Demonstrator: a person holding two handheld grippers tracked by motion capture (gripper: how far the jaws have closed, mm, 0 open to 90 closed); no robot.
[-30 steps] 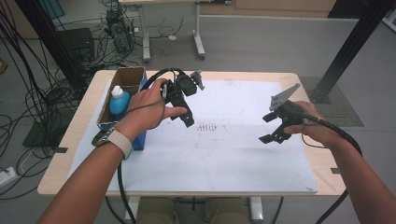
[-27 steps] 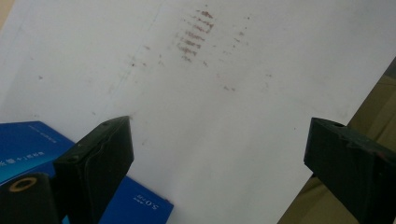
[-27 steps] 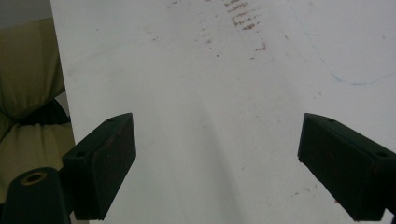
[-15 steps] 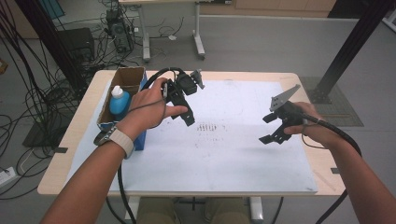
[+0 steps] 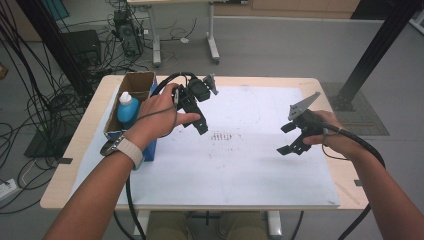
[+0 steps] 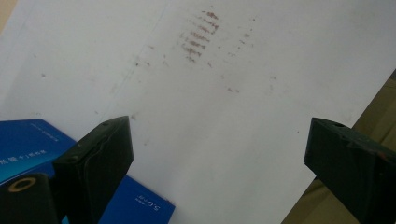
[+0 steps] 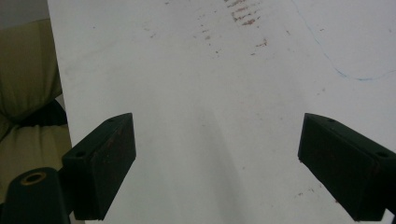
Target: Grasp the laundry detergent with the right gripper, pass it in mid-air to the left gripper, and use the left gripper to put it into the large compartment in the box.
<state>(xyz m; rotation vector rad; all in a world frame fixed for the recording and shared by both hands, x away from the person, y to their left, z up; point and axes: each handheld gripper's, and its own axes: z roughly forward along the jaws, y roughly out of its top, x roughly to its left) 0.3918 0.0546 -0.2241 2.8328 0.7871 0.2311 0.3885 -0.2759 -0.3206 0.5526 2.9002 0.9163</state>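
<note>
Both hand-held grippers hover above a white sheet (image 5: 240, 165) that covers the table. My left gripper (image 5: 198, 121) is held over the sheet's left part, jaws wide apart with nothing between them; in the left gripper view my left gripper (image 6: 217, 140) looks down on bare paper and a patch of reddish-brown marks (image 6: 201, 37). My right gripper (image 5: 286, 139) hangs over the sheet's right part, also open and empty. In the right gripper view my right gripper (image 7: 217, 135) frames plain paper, with the reddish-brown marks (image 7: 243, 14) farther off.
A cardboard box (image 5: 137, 82) at the table's left edge holds a blue-and-white bottle (image 5: 127, 107). A blue box (image 6: 28, 140) lies beside it near the left hand. A faint blue pen line (image 7: 345, 70) crosses the sheet. Cables and table legs stand on the floor beyond.
</note>
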